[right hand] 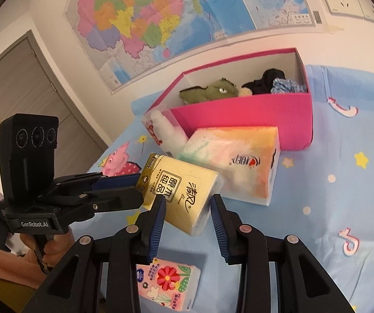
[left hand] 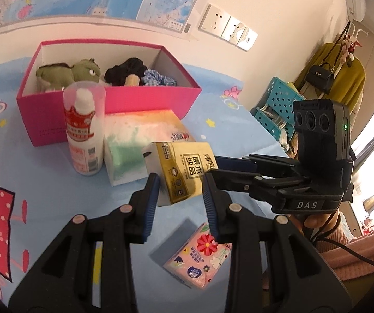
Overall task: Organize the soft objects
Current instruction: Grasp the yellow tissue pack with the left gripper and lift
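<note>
In the left wrist view, the yellow tissue pack (left hand: 184, 170) is clamped between the left gripper (left hand: 180, 182) pads, above the blue sheet (left hand: 43, 177), before the pink box (left hand: 108, 99). In the right wrist view, its other end is clamped by the right gripper (right hand: 188, 203).

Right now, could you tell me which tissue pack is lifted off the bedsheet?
The yellow tissue pack, gripped at both ends; the pink floral pack and pastel pack lie down.

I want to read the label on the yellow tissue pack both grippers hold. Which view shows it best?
The right wrist view: the yellow tissue pack shows its whole printed face. The left wrist view shows the pack smaller, partly behind fingers.
</note>
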Action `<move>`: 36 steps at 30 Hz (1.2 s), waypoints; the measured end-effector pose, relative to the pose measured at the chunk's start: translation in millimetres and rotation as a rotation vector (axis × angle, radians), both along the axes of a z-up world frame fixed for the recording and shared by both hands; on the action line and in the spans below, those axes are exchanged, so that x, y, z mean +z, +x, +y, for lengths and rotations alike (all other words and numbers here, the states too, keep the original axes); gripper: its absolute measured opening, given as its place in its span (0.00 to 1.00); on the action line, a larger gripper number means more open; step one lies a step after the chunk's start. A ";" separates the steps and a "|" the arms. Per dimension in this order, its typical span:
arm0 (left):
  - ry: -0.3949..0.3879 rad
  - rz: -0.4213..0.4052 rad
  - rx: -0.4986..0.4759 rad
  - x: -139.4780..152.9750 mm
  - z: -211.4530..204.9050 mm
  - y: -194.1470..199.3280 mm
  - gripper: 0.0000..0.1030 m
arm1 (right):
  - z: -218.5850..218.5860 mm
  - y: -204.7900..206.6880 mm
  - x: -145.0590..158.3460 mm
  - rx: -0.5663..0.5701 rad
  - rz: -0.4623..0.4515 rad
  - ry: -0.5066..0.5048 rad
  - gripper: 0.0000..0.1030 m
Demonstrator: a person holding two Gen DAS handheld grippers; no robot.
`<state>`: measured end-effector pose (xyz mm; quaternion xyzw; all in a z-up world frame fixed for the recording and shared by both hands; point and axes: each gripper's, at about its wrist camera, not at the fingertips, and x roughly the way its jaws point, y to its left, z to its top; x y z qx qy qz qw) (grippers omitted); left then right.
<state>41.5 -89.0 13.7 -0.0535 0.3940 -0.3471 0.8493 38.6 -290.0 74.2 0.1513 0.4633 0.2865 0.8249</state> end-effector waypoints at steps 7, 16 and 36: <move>-0.001 -0.020 0.001 6.3 -2.6 4.8 0.34 | -0.4 2.2 7.3 -0.006 -0.025 -0.005 0.36; 0.019 -0.050 0.012 13.1 -6.0 7.7 0.34 | -0.7 9.1 16.4 -0.014 -0.060 -0.014 0.36; 0.032 -0.098 0.022 26.2 -10.8 18.5 0.34 | -1.0 26.8 32.0 -0.014 -0.118 -0.038 0.36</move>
